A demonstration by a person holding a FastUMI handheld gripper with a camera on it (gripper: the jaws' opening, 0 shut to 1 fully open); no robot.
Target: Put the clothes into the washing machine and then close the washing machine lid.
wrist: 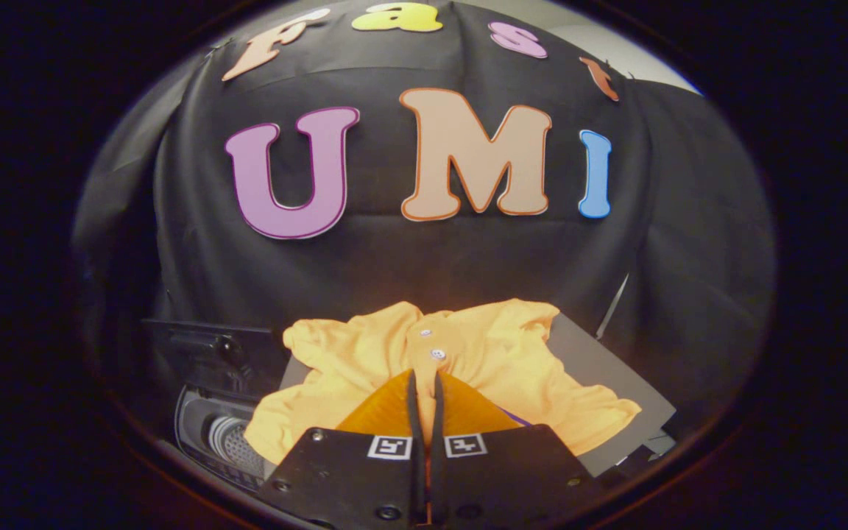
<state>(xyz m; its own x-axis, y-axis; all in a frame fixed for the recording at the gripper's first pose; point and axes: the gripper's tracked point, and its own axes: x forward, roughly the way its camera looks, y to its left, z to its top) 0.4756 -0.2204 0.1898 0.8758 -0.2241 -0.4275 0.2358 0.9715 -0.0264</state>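
Observation:
An orange button-up shirt (497, 353) lies crumpled on a grey board (604, 368), its white buttons facing up. My gripper (424, 377) reaches onto the shirt just below the button placket. Its two fingers are pressed nearly together, with a thin strip of orange cloth between them. To the left of the shirt and lower down stands the washing machine, its perforated drum (231, 440) showing through the open top. Its dark lid (203, 350) stands raised behind the opening. One sleeve of the shirt hangs toward the drum.
The booth's black cloth wall (424, 265) rises close behind the shirt and the machine. The grey board's right edge ends near a pale strip (612, 305) against the wall.

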